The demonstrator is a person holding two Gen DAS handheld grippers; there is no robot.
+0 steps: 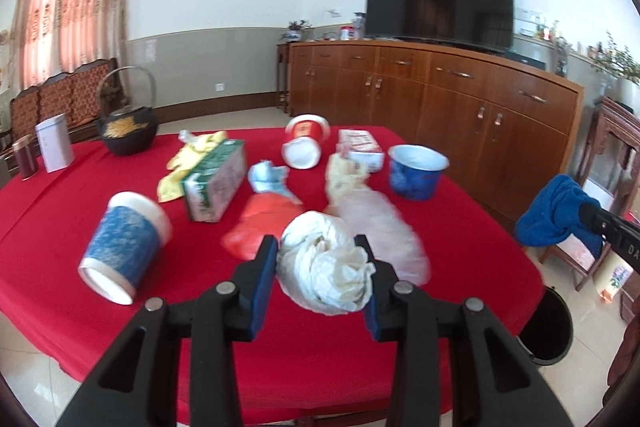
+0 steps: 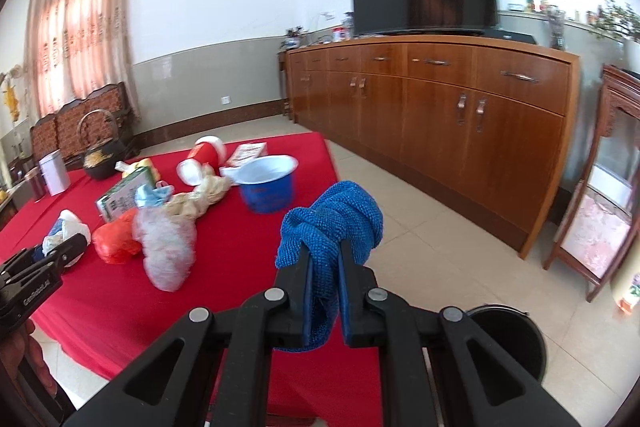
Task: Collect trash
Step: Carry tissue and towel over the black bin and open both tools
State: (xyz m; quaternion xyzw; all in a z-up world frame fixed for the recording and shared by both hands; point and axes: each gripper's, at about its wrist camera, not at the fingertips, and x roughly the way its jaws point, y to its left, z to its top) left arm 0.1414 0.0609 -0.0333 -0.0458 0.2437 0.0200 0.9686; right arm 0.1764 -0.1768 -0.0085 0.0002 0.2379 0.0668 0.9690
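Left tongs [image 1: 322, 267] clenched on a crumpled white tissue wad [image 1: 324, 263], lifted above the near edge of the red-clothed worktop [image 1: 60, 267]; right tongs [image 2: 325, 259] clamped tight on a bunched blue knitted cloth [image 2: 332, 223], out past the worktop's right edge. The round black bin [image 2: 508, 339] sits on the floor low right, just beside the right tongs, so the right hand looks nearer. Farther back, cups, bags and cartons lie uncollected.
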